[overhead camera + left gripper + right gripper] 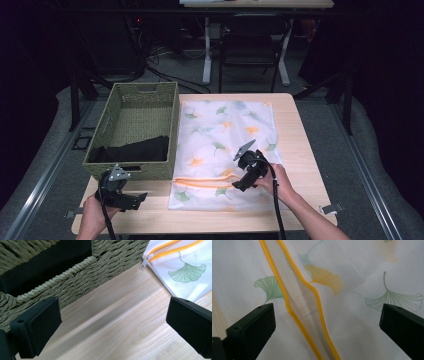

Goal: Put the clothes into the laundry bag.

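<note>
1. The right claw (239,186) hangs over the near part of a white mesh laundry bag (225,130) printed with green and orange leaves, which lies flat on the worktop (295,135).
2. Its jaws stand wide apart and grip nothing. In the right gripper view the bag's cloth (352,322) fills the space under and between them.
3. The bag's orange zipper (312,312) runs straight through that gap. Its two edges are parted, so the mouth of the bag lies open directly below the right claw.
4. In the high view the same zipper (205,181) stretches sideways across the bag, from just under the right claw toward the left claw's side.
5. The left claw (140,200) is low over bare worktop wood (112,327), well apart from the right claw. Its jaws are also spread wide and empty.
6. Just past its left jaw stands a woven basket (82,272), the near wall close to the jaw; I cannot tell whether they touch.
7. A dark folded cloth (132,149) lies in the near end of the basket, beyond and above the left claw.
8. Ahead of the left claw's right jaw sits the corner of the bag (185,270), with the white zipper pull (145,262) at the zipper's end, near the basket's corner.
9. A hand (92,215) holds the left tool, and another hand (275,182) holds the right one.
</note>
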`<state>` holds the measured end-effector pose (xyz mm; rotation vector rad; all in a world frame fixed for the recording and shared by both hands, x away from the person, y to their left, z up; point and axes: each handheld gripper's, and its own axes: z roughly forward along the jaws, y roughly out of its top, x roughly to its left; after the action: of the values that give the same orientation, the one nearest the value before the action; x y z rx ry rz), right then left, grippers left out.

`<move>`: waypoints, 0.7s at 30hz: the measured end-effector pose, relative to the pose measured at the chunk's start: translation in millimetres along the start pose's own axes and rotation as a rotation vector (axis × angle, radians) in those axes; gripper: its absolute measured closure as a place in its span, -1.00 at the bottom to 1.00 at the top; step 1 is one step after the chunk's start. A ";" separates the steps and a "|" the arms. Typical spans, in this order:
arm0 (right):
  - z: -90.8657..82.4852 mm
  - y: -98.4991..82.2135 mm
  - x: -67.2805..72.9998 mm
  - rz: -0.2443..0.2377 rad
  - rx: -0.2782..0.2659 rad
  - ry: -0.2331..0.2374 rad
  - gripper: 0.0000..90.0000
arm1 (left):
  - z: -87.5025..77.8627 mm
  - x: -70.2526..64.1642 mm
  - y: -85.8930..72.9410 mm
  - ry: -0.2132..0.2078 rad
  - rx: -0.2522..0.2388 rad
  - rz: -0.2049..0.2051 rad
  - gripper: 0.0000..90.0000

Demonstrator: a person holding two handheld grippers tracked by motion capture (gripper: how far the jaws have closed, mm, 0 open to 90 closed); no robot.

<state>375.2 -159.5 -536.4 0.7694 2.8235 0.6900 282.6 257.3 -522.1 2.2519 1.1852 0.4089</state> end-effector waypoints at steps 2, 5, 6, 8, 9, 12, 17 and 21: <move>3.6 2.9 -1.9 -0.006 0.004 0.002 -1.00 | -0.2 -0.1 0.0 0.003 0.002 0.005 -1.00; 8.1 6.1 -4.0 -0.002 0.023 -0.002 -1.00 | 0.2 0.7 -0.3 -0.002 0.009 0.005 -1.00; 9.7 6.9 -4.8 -0.005 0.023 -0.002 -1.00 | 0.2 0.7 -0.3 -0.002 0.009 0.005 -1.00; 11.4 8.0 -5.4 -0.003 0.028 -0.001 -0.99 | 0.1 0.5 -0.4 0.000 0.010 0.006 -1.00; 12.4 8.9 -5.3 0.001 0.036 -0.008 -0.98 | -0.2 0.5 -0.3 -0.001 0.010 0.006 -1.00; 17.3 11.3 -9.0 -0.004 0.050 -0.009 -0.84 | 0.2 1.4 0.6 -0.044 0.006 -0.029 -1.00; 26.0 13.2 -11.6 0.001 0.081 -0.012 -0.75 | 1.3 1.6 -0.3 -0.037 0.008 -0.027 -1.00; 28.0 14.6 -11.4 -0.008 0.087 -0.014 -0.63 | 1.9 3.8 -0.6 -0.055 0.009 -0.038 -1.00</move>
<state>398.4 -143.0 -554.3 0.7729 2.8589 0.5623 285.3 260.1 -523.9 2.2304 1.2024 0.3253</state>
